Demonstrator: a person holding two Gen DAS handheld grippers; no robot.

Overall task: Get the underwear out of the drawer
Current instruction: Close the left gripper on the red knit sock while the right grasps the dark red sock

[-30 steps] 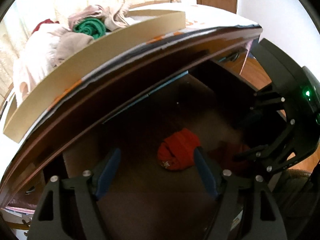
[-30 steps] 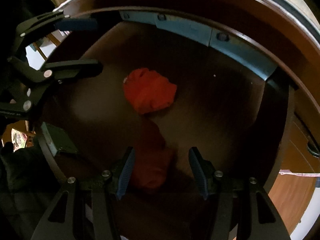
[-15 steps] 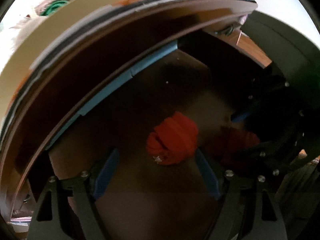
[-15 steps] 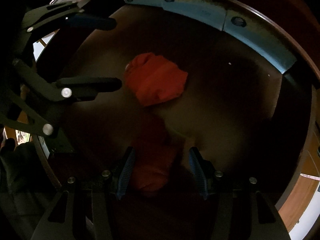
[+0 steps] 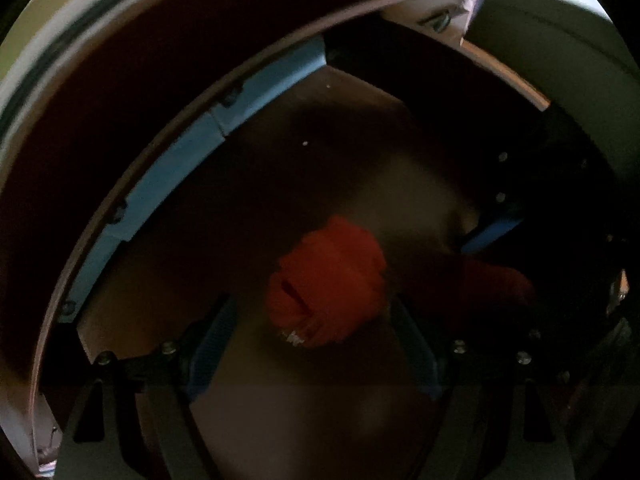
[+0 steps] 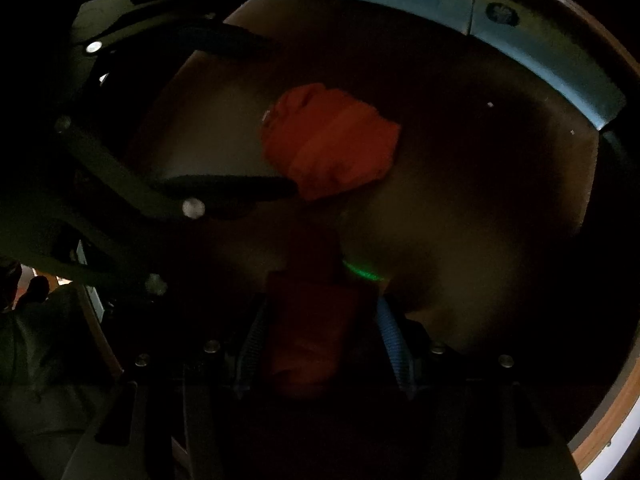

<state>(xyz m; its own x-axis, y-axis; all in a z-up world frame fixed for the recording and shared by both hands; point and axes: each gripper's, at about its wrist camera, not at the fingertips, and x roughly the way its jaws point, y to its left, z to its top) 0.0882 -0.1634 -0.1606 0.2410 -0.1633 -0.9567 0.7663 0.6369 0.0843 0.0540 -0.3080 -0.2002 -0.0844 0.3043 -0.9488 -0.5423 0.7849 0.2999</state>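
Two red pieces of underwear lie on the floor of a dark wooden drawer (image 5: 400, 420). The brighter red bundle (image 5: 328, 284) (image 6: 332, 140) sits between the fingertips of my left gripper (image 5: 312, 308) (image 6: 282, 116), which is open and straddles it without pressing. The darker red piece (image 6: 308, 328) (image 5: 492, 284) lies in shadow between the blue pads of my right gripper (image 6: 320, 304), which is half open around it. Whether its pads touch the cloth is hard to see. In the left wrist view one blue pad (image 5: 492, 232) of the right gripper shows just above that piece.
A blue-grey metal rail (image 5: 180, 160) (image 6: 520, 36) with screws runs along the drawer's back wall. The dark front of the dresser (image 5: 140, 60) overhangs the drawer. A green glow (image 6: 360, 270) falls on the drawer floor. Bare drawer floor (image 6: 480, 200) spreads to the right.
Both grippers have sunk deeper into the drawer. The clothes on the dresser top have left the left view. The red pieces look larger, and the left fingers now flank the bright bundle.
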